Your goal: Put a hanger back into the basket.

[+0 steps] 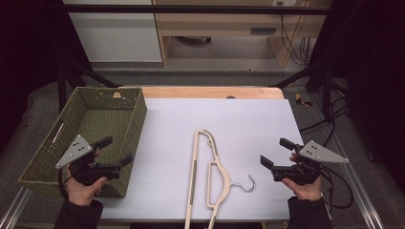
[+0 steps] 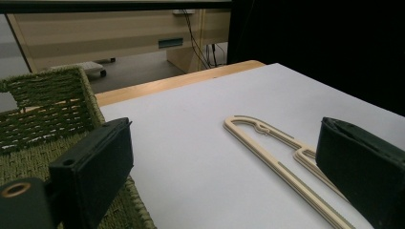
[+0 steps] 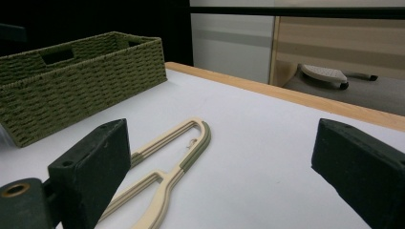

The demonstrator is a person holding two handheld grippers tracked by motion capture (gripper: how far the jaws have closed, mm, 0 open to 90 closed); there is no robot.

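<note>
Your table (image 1: pixel 167 143) is the biggest thing here, a pale sheet laid over a wooden top whose far edge shows as a bare strip. On its left end sits the green woven basket (image 1: pixel 98 114), with nothing visible inside and its open top facing up, likely placed there as the drop-off spot within easy reach of your left hand.

Next in size is the cream hanger (image 1: pixel 210 176), lying flat near the middle of the table, toward your edge. Its long arm runs away from you, its metal hook (image 1: pixel 248 183) curls out to the right, and it lies well apart from the basket. Flat and central like that, it seems set so either hand can get to it.

Your left tool (image 1: pixel 117 150) hovers over the basket's near right corner with its jaws wide apart and nothing between them. Your right tool (image 1: pixel 277 152) hangs above the table's right side, jaws likewise spread and holding nothing, aimed toward the hanger. Both stand clear of it, so I judge you are at the start, ready to reach in.

No brand, label or readable writing shows on any of these things.
</note>
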